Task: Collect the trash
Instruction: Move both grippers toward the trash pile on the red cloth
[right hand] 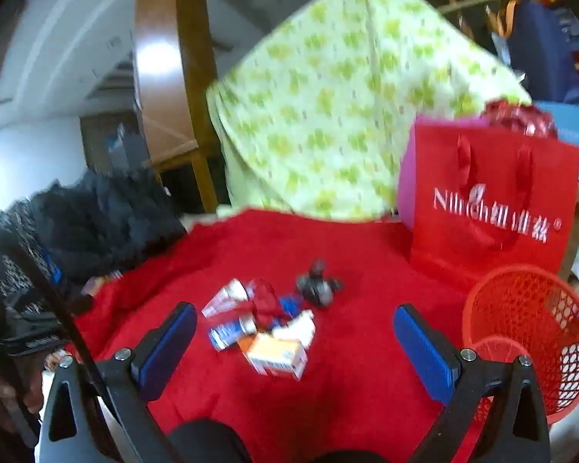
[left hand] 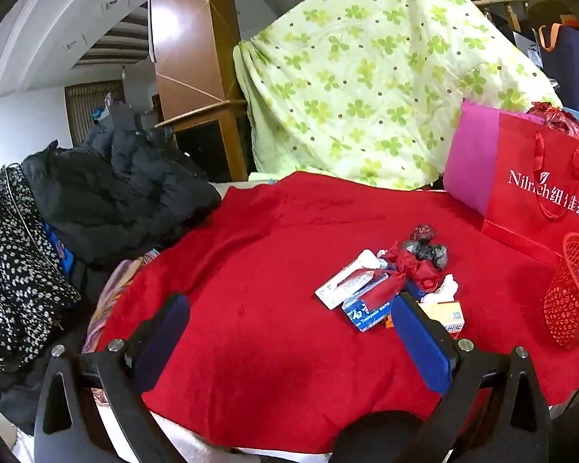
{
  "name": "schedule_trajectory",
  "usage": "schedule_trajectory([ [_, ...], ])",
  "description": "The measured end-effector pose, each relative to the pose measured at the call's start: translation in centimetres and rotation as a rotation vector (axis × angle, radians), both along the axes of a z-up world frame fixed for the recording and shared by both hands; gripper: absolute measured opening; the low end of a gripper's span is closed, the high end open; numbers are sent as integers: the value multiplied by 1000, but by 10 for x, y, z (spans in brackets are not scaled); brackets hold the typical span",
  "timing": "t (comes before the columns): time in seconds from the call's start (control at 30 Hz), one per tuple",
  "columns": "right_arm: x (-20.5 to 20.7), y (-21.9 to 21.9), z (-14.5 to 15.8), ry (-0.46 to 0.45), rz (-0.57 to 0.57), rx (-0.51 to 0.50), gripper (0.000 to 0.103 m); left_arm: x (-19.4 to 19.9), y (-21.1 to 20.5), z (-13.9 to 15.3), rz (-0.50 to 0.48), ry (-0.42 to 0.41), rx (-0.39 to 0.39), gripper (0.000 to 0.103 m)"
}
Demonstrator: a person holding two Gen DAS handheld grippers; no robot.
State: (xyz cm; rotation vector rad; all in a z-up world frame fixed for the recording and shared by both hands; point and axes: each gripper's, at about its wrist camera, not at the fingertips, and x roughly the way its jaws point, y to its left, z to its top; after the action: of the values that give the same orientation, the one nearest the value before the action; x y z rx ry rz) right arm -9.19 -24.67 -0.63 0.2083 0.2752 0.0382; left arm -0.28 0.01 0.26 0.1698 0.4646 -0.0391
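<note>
A pile of trash lies on the red cloth: a white and orange carton, a blue toothpaste box, a white packet, a crumpled red wrapper, white tissue and black crumpled bags. A red mesh basket stands to the right of the pile. My left gripper is open and empty, to the left of the pile. My right gripper is open and empty, its fingers on either side of the carton, short of it.
A red Nilrich paper bag stands at the back right. A green clover-print quilt rises behind the cloth. Black jackets and a spotted garment lie heaped at the left. A wooden post stands behind.
</note>
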Motion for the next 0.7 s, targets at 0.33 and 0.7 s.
schedule_trajectory([
  [0.33, -12, 5, 7, -2, 67, -11, 103, -21, 2, 14, -11, -90, 18, 103],
  [0.7, -1, 34, -11, 90, 119, -66, 103, -17, 2, 13, -11, -2, -8, 103],
])
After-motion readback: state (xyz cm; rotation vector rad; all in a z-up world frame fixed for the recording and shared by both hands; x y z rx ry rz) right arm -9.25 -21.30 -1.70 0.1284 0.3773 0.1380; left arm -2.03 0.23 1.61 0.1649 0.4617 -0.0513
